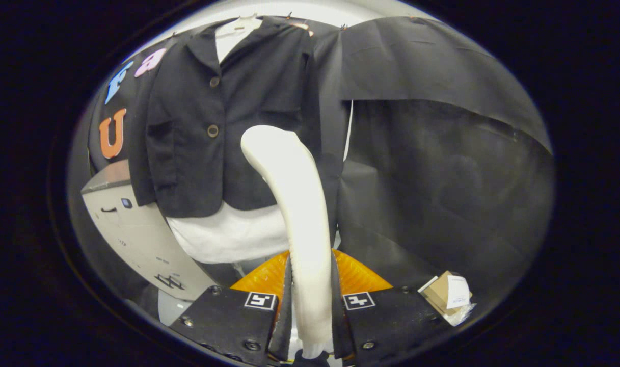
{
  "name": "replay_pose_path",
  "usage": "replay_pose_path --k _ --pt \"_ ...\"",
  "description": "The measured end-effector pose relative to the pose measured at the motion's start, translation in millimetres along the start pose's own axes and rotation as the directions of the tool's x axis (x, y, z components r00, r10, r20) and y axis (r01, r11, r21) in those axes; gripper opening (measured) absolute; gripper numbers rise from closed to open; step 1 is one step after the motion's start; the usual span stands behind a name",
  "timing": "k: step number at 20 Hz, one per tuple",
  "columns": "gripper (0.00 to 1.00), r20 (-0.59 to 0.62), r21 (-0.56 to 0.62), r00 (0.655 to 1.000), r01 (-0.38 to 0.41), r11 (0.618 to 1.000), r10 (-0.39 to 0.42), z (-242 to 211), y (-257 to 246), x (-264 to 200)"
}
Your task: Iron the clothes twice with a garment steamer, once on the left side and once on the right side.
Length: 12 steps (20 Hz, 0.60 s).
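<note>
Gripper: the gripper (311, 306) is clamping the garment steamer (299, 204) by its handle, both fingers pressing on it, one from each side.
Steamer: the white handle is rising from between the fingers and curving left toward its rounded head, which is sitting in front of the jacket's lower front; whether the head is touching the cloth is hard to tell, and its steam face is turned away.
Jacket: a dark buttoned jacket (228, 117) is hanging beyond the fingers over a white shirt (228, 234), whose hem is showing below the jacket and whose collar is showing at the neck.
Orange part: a ribbed orange piece (360, 275) is lying just behind the fingers, mostly covered by them and the handle.
Left side: a pale grey cabinet (136, 229) is standing beside the jacket, partly cut off.
Right side: a small cardboard box (445, 293) with a white label is lying beside the fingers.
</note>
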State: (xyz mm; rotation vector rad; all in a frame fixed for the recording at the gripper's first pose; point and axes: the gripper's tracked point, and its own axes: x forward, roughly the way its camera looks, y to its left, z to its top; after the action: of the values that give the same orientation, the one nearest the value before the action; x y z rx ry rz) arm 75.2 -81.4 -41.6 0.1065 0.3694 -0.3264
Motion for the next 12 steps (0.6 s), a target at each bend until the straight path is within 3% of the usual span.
replay_pose_path --k 6,12 --pt "0.35 0.127 0.046 0.991 -0.038 0.998 0.032 58 -31 -68" --pt "0.35 0.214 0.059 0.966 -0.159 0.986 0.143 93 -47 -105"
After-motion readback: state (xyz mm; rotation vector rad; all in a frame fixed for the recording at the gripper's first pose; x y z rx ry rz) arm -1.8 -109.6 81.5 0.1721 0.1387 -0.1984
